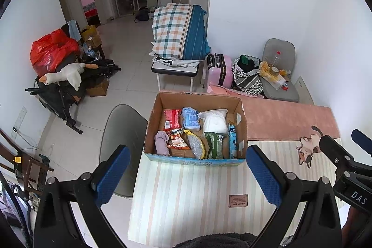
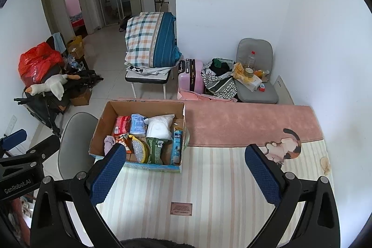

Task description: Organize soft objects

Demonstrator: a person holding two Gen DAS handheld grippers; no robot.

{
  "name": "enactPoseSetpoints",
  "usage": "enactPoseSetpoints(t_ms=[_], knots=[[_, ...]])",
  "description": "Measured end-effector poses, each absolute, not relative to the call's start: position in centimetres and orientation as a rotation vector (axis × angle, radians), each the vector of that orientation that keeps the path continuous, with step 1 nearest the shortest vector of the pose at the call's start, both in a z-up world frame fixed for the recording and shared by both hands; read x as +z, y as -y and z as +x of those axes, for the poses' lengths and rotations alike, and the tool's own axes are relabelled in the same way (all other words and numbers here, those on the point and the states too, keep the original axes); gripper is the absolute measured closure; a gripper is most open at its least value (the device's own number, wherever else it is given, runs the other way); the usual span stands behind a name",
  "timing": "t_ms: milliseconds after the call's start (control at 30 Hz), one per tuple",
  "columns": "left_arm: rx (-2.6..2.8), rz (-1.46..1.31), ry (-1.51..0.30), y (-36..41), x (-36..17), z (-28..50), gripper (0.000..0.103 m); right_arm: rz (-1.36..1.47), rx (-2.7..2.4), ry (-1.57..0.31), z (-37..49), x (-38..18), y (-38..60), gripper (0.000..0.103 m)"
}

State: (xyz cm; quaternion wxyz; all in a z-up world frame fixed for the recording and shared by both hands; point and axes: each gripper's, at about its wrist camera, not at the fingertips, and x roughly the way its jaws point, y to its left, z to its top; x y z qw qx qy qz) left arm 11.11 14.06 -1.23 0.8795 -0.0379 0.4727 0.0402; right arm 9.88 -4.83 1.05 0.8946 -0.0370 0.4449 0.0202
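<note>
An open cardboard box (image 1: 241, 122) (image 2: 97, 129) stands on the striped mat. It holds soft goods: a lilac cloth (image 1: 162, 143) (image 2: 108, 143), a white pouch (image 1: 215, 121) (image 2: 159, 126), a blue tissue pack (image 1: 190, 119) (image 2: 137, 123), a red pack (image 1: 171, 119) (image 2: 121, 123), a yellow sponge (image 1: 197, 143), a green packet (image 1: 215, 145) (image 2: 156, 149) and a tall blue packet (image 1: 232, 138) (image 2: 176, 147). My left gripper (image 1: 187, 174) is open and empty, just in front of the box. My right gripper (image 2: 186, 174) is open and empty, to the right of the box.
The striped mat (image 1: 190, 199) (image 2: 209, 183) with a pink band and a cat print (image 2: 284, 148) covers the table. A grey chair (image 1: 121, 131) stands left of the table. Another chair (image 2: 258, 85), a pink suitcase (image 2: 189, 78) and bags stand beyond the far edge.
</note>
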Motion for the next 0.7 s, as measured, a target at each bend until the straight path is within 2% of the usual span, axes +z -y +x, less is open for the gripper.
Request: enactPoseSetpoints(t_ms=[700], knots=[[0.082,-0.073,-0.976,-14.11,-0.97,11.02,0.001,-0.094,0.045,-0.9,9.93,1.49,5.1,0.0]])
